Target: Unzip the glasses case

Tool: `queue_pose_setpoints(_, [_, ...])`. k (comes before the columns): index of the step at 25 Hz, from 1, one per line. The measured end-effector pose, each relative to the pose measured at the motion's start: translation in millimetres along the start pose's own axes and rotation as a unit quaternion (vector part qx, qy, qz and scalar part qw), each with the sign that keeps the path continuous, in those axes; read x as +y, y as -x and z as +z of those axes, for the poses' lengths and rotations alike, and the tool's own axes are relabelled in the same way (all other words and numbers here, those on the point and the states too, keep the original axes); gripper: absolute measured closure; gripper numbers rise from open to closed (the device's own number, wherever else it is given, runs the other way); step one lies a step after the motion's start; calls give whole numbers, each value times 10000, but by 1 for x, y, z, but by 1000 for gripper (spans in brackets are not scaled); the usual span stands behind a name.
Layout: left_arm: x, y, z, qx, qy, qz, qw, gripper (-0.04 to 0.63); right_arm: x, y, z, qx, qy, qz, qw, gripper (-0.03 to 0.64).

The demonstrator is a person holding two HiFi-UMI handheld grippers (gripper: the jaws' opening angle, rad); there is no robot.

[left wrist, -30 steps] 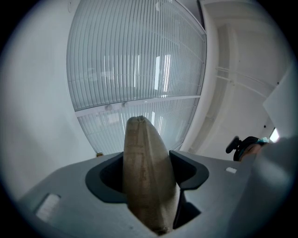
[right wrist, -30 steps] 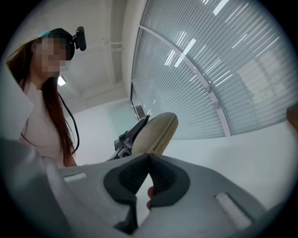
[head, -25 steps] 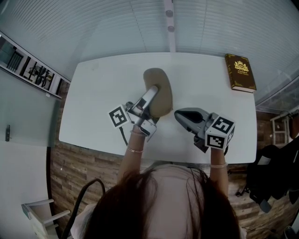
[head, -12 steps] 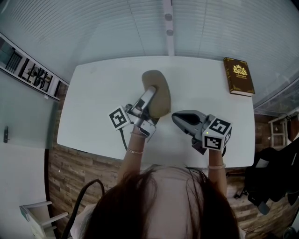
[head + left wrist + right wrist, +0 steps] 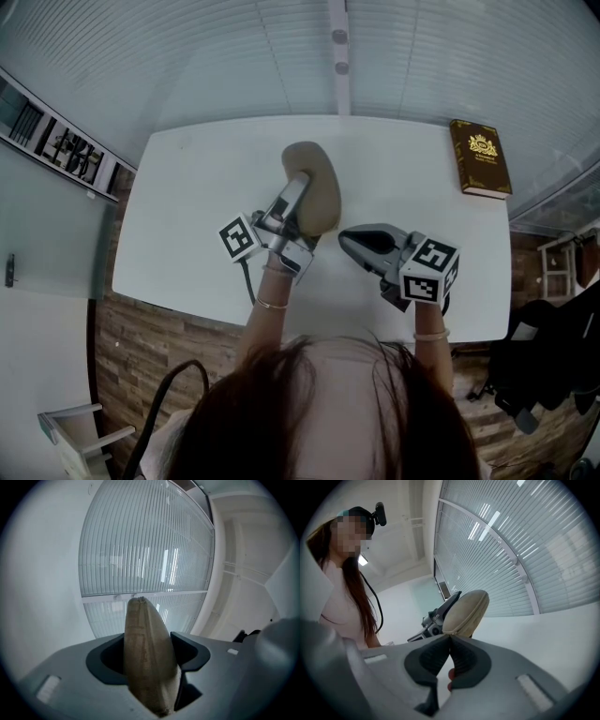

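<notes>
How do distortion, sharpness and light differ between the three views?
Head view: strong fisheye, the table edges bow and the window blinds curve; the light is soft and even. Left gripper view: dark round border, and the glasses case, close to the lens, looks soft against the bright blinds. Right gripper view: same dark border, foreground in shade, the case beyond fairly sharp.

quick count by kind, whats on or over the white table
glasses case: 1
book: 1
grippers: 2 (left gripper, right gripper)
total: 4
</notes>
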State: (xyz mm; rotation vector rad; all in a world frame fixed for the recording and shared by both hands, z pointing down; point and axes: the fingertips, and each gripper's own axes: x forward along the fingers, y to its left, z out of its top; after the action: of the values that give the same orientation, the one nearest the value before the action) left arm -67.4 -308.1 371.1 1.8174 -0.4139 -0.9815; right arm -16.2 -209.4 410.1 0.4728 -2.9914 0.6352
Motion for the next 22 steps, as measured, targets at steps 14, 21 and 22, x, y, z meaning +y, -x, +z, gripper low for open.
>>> queue_pose_setpoints(14, [20, -7, 4, -99, 238, 113, 9996, 302, -5, -10, -7, 195, -4, 39, 9998, 614])
queue_pose_setpoints(21, [27, -11, 2, -104, 453, 102, 9989, 302, -7, -11, -9, 243, -16, 72, 9997, 614])
queue_pose_setpoints(22, [28, -12, 1, -106, 460, 111, 9988, 302, -6, -12, -10, 266, -12, 82, 9996, 614])
